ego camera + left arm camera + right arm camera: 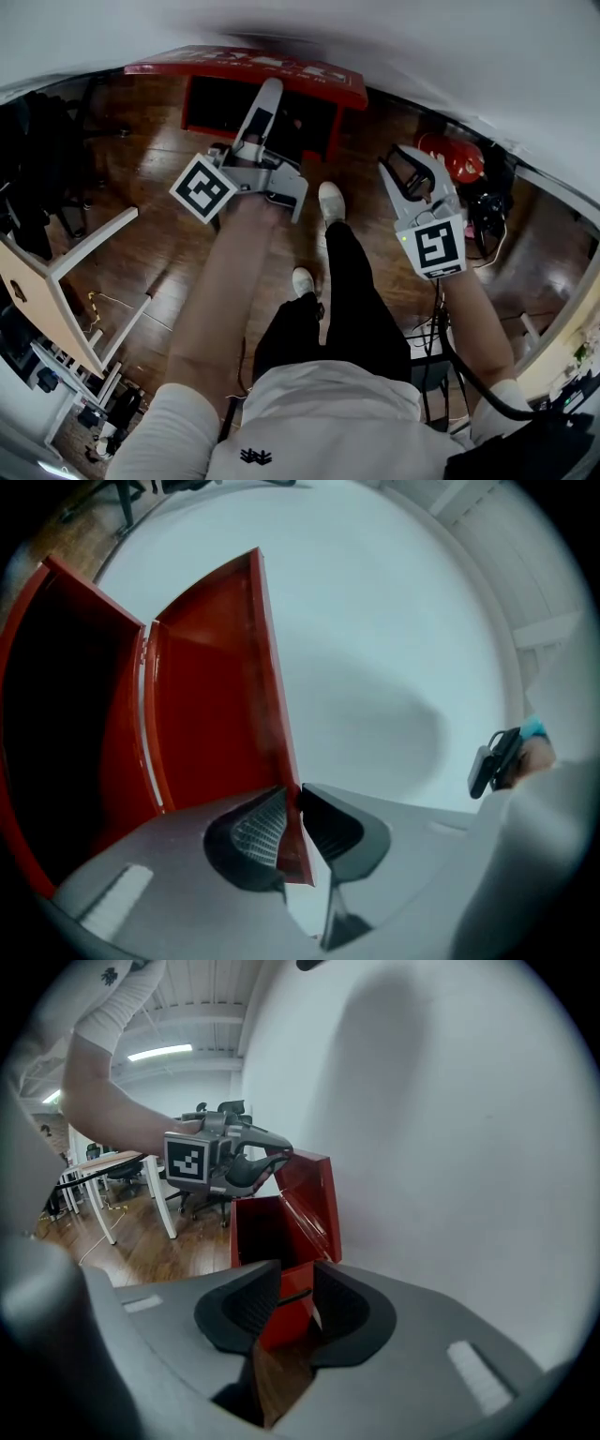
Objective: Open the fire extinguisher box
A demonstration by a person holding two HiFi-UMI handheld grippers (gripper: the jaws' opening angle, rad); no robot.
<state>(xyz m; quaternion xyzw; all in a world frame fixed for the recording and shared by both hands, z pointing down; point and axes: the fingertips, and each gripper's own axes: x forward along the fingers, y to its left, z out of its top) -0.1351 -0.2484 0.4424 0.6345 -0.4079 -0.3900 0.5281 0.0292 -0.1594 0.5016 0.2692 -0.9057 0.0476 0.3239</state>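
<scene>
The red fire extinguisher box (194,105) stands on the wood floor against a white wall, with its front open and dark inside. Its red lid (253,64) is tilted upward. My left gripper (271,87) reaches down to the lid's front edge. In the left gripper view the lid (211,696) runs between the pads of that gripper (298,808), which are shut on its thin edge. The right gripper view shows the box (267,1232), the raised lid (317,1190) and the left gripper (281,1155) at its top. My right gripper (298,1302) hangs back, open and empty, to the right (410,161).
A red round object (457,155) with black cables lies by the wall at right. A light wooden desk (66,272) stands to the left, with office chairs (202,1115) behind it. The person's legs and white shoes (330,202) stand just in front of the box.
</scene>
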